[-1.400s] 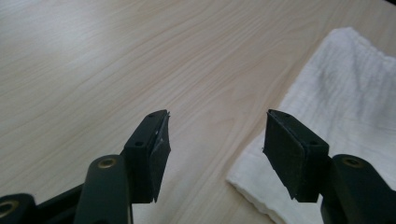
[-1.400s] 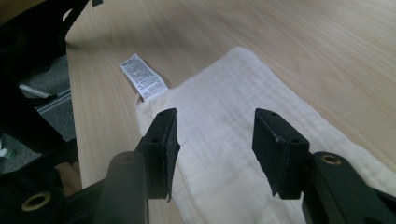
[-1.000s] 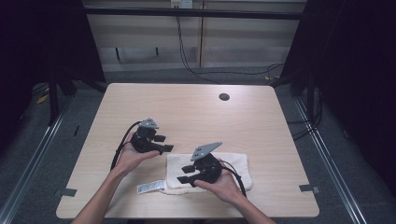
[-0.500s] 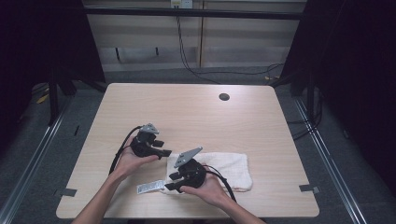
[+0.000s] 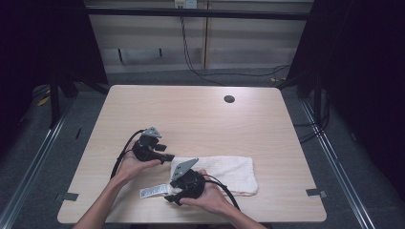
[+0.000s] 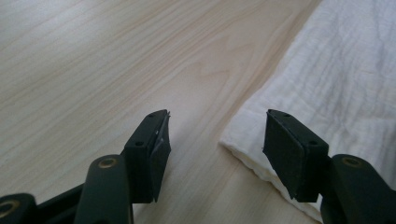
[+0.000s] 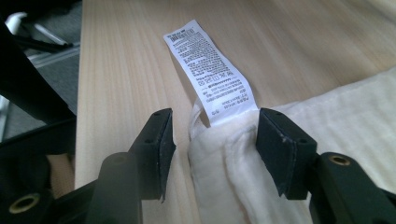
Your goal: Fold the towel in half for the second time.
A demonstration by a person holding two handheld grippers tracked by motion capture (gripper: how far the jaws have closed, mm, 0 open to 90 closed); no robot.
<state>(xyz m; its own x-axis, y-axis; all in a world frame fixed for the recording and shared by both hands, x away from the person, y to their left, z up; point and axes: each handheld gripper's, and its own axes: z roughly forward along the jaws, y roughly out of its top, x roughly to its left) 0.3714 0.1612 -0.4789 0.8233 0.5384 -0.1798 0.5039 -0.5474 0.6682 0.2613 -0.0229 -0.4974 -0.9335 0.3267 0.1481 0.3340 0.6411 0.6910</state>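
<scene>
On the pale wood counter (image 5: 200,119) in a dark room, both grippers' jaws stood wide, released, the right gripper (image 7: 212,140) just opened around the white towel (image 7: 243,186) corner, the left gripper (image 6: 215,140) at its edge.

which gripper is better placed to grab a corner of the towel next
Probably the right gripper: its jaws have just opened and already straddle the towel corner by the label, cloth between them. The left gripper is open too, but only one jaw is over its corner; the other is over bare table.
</scene>
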